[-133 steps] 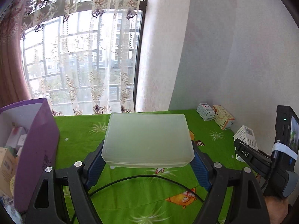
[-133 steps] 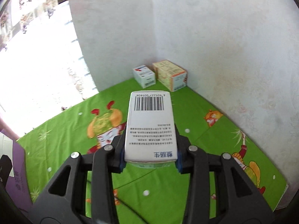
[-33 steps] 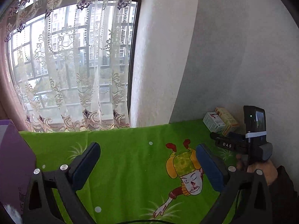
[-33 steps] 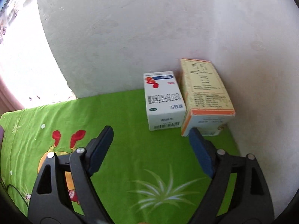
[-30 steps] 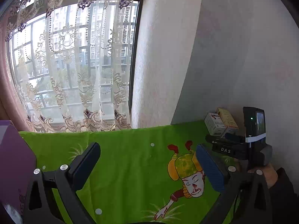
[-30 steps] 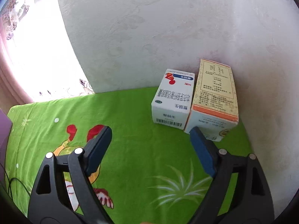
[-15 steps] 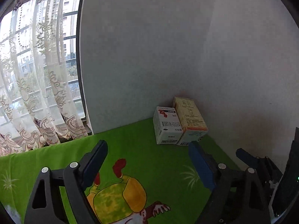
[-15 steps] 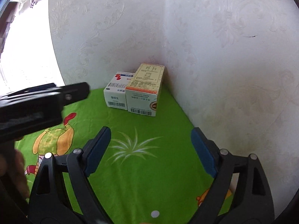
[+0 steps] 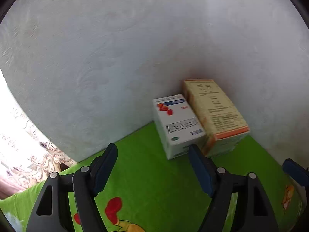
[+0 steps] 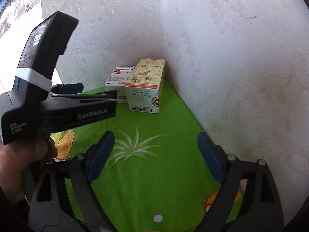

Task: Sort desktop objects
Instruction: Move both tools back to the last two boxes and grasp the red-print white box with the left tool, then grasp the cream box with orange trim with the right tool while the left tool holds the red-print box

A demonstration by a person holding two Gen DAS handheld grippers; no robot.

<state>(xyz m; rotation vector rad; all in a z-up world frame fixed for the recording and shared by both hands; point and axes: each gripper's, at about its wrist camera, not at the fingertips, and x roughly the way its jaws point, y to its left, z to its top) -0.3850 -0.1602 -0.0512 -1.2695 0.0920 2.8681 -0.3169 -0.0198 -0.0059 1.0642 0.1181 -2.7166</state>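
A white medicine box [image 9: 177, 124] sits touching a yellow-orange box [image 9: 214, 112] in the wall corner on a green cloth [image 9: 154, 177]. Left gripper [image 9: 152, 166] and right gripper [image 10: 154, 154] both gape empty. Grabbing one box may drag its neighbour.

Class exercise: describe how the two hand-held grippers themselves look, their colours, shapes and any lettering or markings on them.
Both grippers, left gripper and right gripper, have black angular fingers with silver rivets and dark blue pads. The left gripper's side reads "GenRobot.AI" and "Data Acquisition System"; a white band straps a dark screened device on top.
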